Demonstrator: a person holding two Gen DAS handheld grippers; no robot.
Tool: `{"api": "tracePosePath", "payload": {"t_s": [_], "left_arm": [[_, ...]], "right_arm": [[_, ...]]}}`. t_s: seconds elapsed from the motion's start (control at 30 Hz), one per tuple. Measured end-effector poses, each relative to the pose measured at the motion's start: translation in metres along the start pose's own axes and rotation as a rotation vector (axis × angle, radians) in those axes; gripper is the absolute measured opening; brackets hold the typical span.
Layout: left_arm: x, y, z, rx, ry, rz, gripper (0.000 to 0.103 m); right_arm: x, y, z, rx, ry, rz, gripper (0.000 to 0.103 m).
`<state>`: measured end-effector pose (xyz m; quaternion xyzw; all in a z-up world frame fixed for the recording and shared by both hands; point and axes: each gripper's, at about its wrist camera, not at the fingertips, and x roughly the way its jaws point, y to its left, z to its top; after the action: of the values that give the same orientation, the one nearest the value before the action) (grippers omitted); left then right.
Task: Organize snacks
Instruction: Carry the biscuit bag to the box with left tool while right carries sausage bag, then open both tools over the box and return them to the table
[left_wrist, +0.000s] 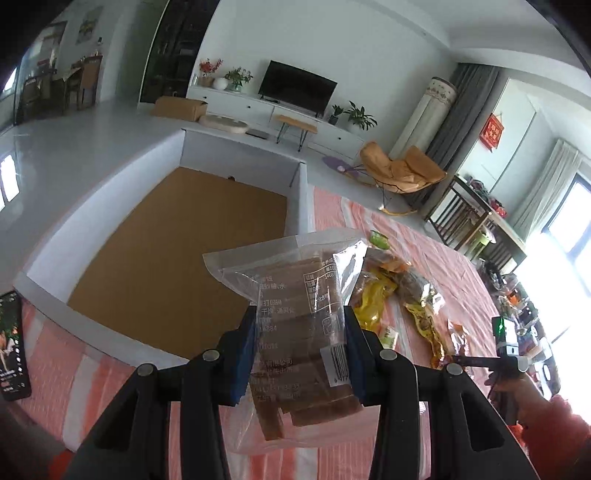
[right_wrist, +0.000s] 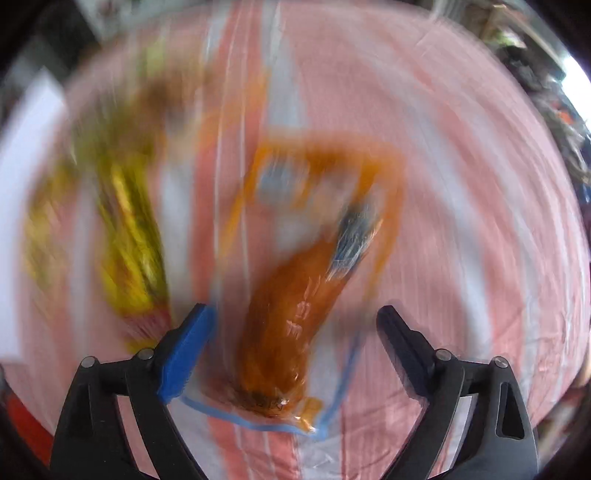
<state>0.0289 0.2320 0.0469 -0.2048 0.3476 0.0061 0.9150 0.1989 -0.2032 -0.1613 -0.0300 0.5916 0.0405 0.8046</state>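
My left gripper (left_wrist: 300, 325) is shut on a clear bag of brown bars (left_wrist: 295, 314) and holds it upright above the table, just right of a white box with a brown cardboard floor (left_wrist: 177, 254). More snack packets (left_wrist: 391, 291) lie on the pink striped cloth to the right. The right wrist view is blurred by motion. My right gripper (right_wrist: 295, 317) is open, its jaws on either side of an orange packet (right_wrist: 291, 317) lying on the cloth; contact cannot be told. Yellow packets (right_wrist: 125, 236) lie to its left.
A phone (left_wrist: 13, 343) lies at the table's left edge. The pink striped cloth (left_wrist: 436, 251) covers the table. The right hand-held gripper (left_wrist: 506, 347) shows at the right of the left wrist view. Living-room furniture stands beyond.
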Motion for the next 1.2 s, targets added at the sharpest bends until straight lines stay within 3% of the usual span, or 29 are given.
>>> {"api": "tracePosePath", "payload": {"t_s": [0.03, 0.1, 0.2, 0.27, 0.4, 0.57, 0.63, 0.73, 0.83, 0.9, 0.97, 1.03, 1.1, 1.2], "left_arm": [[-0.002, 0.001, -0.001, 0.002, 0.001, -0.003, 0.042], [-0.001, 0.004, -0.001, 0.006, 0.002, 0.001, 0.042], [0.000, 0.013, 0.003, -0.011, 0.002, 0.011, 0.042], [0.002, 0.021, 0.007, -0.030, -0.003, 0.017, 0.042], [0.000, 0.035, 0.019, -0.041, -0.012, 0.048, 0.042], [0.010, 0.069, 0.042, -0.081, -0.009, 0.140, 0.042], [0.018, 0.083, 0.045, -0.089, 0.002, 0.183, 0.042], [0.033, 0.099, 0.048, -0.086, 0.031, 0.264, 0.043], [0.044, 0.112, 0.046, -0.084, 0.059, 0.349, 0.052], [0.041, 0.121, 0.046, -0.104, 0.045, 0.399, 0.086], [0.029, 0.127, 0.044, -0.118, -0.011, 0.429, 0.098], [0.018, 0.126, 0.041, -0.122, -0.046, 0.425, 0.098], [0.009, 0.115, 0.036, -0.112, -0.067, 0.393, 0.098], [0.001, 0.070, 0.021, -0.045, -0.066, 0.266, 0.098]], "right_arm": [[0.000, 0.001, -0.001, -0.003, -0.010, 0.006, 0.085], [-0.003, -0.007, -0.002, 0.024, -0.018, 0.020, 0.056], [-0.009, -0.034, -0.006, 0.115, -0.042, 0.137, 0.049], [-0.014, -0.059, -0.011, 0.217, -0.088, 0.267, 0.048], [-0.041, -0.066, -0.011, 0.302, -0.171, 0.458, 0.048], [-0.103, 0.019, 0.022, 0.133, -0.228, 0.705, 0.048], [-0.126, 0.092, 0.038, 0.011, -0.221, 0.823, 0.048], [-0.138, 0.191, 0.051, -0.127, -0.185, 0.928, 0.050], [-0.135, 0.289, 0.055, -0.234, -0.160, 0.971, 0.070], [-0.123, 0.335, 0.055, -0.276, -0.132, 0.969, 0.096], [-0.115, 0.363, 0.052, -0.286, -0.135, 0.933, 0.096], [-0.111, 0.365, 0.052, -0.272, -0.166, 0.933, 0.096], [-0.117, 0.337, 0.046, -0.266, -0.229, 0.904, 0.096], [-0.115, 0.285, 0.030, -0.295, -0.351, 0.762, 0.096]]}}
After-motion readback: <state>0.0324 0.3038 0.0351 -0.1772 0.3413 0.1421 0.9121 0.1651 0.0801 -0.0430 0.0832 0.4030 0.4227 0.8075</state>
